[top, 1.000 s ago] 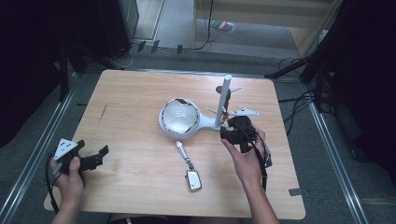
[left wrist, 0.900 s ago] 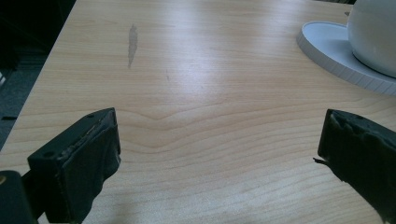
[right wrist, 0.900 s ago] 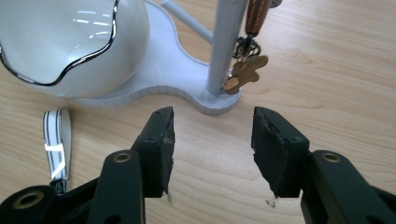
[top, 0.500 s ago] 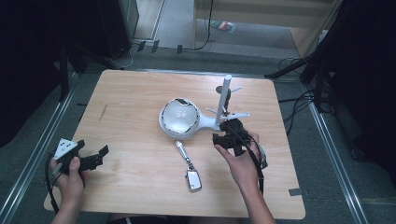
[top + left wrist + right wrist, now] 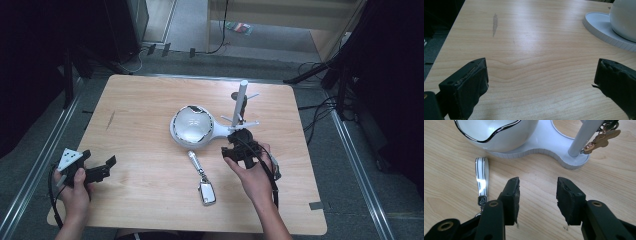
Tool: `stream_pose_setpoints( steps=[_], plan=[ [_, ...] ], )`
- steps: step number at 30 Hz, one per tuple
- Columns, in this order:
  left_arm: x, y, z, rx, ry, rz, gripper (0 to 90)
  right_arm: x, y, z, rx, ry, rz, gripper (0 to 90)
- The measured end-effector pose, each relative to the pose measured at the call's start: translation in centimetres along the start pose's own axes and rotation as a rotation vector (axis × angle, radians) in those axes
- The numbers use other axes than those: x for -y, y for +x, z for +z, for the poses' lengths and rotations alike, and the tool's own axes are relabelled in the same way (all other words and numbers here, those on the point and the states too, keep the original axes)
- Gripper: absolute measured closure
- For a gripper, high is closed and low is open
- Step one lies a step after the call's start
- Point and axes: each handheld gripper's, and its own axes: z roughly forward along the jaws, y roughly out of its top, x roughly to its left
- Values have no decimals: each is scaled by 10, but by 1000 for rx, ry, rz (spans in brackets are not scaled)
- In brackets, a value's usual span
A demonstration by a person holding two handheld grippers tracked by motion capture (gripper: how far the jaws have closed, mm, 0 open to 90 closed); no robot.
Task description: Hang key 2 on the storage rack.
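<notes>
Left gripper: held in the left hand at the near-left corner of the table. In the left gripper view its 2 jaws are seen spread wide apart over bare wood, and nothing is held between them.

Table mark: a dark streak is seen on the wood ahead of the left gripper, toward the table's left edge.

White stand: a flat white base is placed near the middle of the table. A round white bowl with a dark rim is carried at its left end and an upright white post at its right end.

Key fob: laid flat on the table in front of the bowl, apart from the base. Its white strap with dark stripes is stretched toward the stand, and its end is seen just beside the base.

Metal charm: a gold-coloured piece is hung at the post, above the base.

Right gripper: held in the right hand, just in front of the post end of the stand. Its 2 jaws are parted by a moderate gap, and nothing is gripped. Bare wood is seen between them, and the strap lies near its left-hand jaw.
</notes>
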Motion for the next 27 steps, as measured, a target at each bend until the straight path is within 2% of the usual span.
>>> stream_pose_setpoints(
  steps=[16, 27],
  plan=[
    [0, 0, 0, 0, 0, 0, 0, -1, 13, 10, -52, 48, -28, 609],
    [0, 0, 0, 1, -1, -5, 0, -2, 24, 20, -81, 70, -66, 640]
  ],
)
